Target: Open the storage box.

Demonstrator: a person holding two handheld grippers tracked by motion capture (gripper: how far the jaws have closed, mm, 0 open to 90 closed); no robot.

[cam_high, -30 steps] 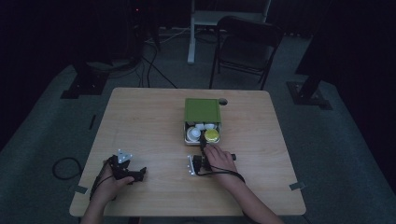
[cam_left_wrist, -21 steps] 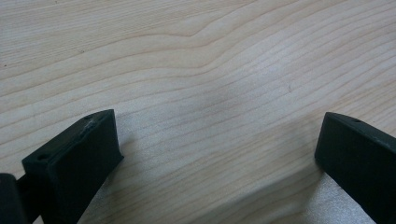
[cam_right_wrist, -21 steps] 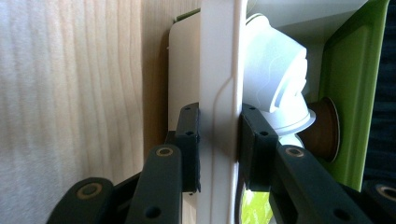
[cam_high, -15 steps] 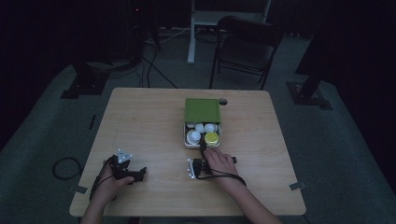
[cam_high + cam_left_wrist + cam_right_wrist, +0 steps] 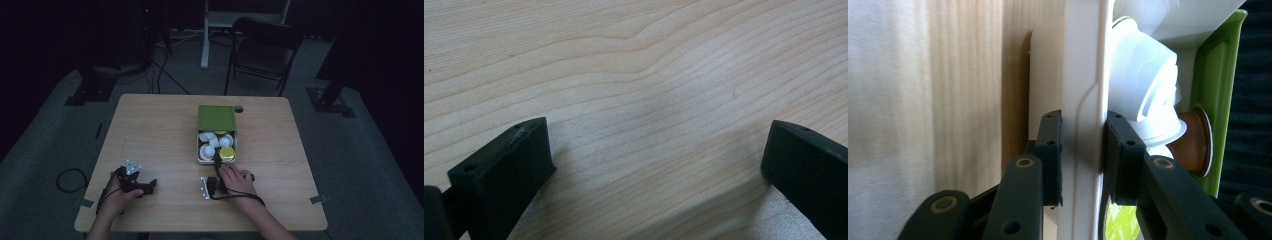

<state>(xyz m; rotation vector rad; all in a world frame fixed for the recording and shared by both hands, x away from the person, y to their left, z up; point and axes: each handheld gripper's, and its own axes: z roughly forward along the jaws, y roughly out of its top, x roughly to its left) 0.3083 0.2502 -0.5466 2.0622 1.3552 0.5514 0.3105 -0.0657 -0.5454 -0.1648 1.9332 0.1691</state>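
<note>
At the bench's [image 5: 165,135] near left, the left gripper [image 5: 145,187] rests in the person's left hand [image 5: 117,195], well apart from everything else. In the left gripper view its jaws stand wide apart over bare wood, grasping nothing.

Farther right, near the bench's middle, the right hand [image 5: 237,181] holds the right gripper [image 5: 218,165] at the near edge of the box [image 5: 199,150]. In the right gripper view the jaws are clenched on the box's white wall [image 5: 1083,125], one jaw outside it and one inside.

The box sits right of centre, its green lid [image 5: 217,118] covering the far half. The open near half holds several white cups [image 5: 207,150] packed together and a yellow-green capsule [image 5: 227,154] in the near right corner. In the right gripper view a white cup [image 5: 1143,95] lies tilted just beside the inner jaw, with a brown capsule [image 5: 1193,145] beyond it against the green rim.
</note>
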